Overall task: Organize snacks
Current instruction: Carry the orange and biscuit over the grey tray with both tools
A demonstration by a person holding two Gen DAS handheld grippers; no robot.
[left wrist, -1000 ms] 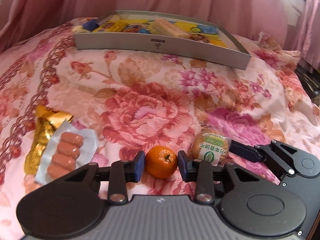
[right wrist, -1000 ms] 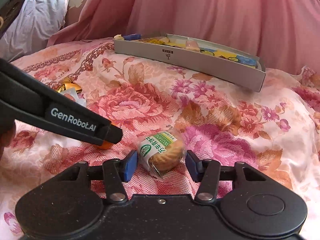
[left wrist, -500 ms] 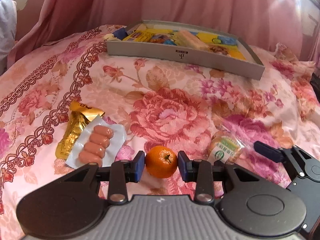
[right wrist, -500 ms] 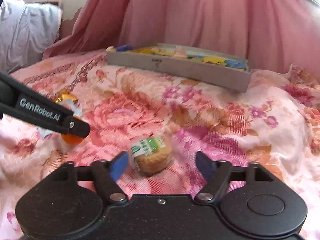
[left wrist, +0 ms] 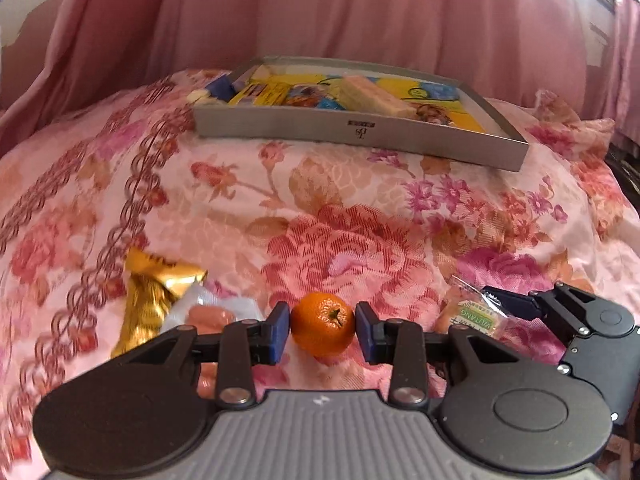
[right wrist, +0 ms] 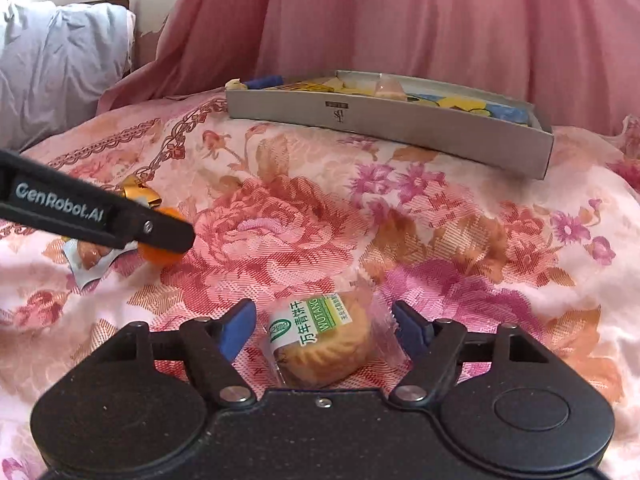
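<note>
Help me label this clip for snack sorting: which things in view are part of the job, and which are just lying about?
Part of the job:
tangerine in left gripper
wrapped biscuit between open right gripper
sausage pack
gold packet
grey tray

Lying about:
floral bedspread
pink curtain
white pillow

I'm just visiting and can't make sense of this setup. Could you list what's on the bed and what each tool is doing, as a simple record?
surface: floral bedspread
left tool: shut on the orange
right tool: open, fingers either side of the wrapped biscuit, not gripping
box: grey tray at the far side, already holding snack packets
loose snacks: gold packet, sausage pack beside it
left to do: orange and biscuit not yet in the tray
</note>
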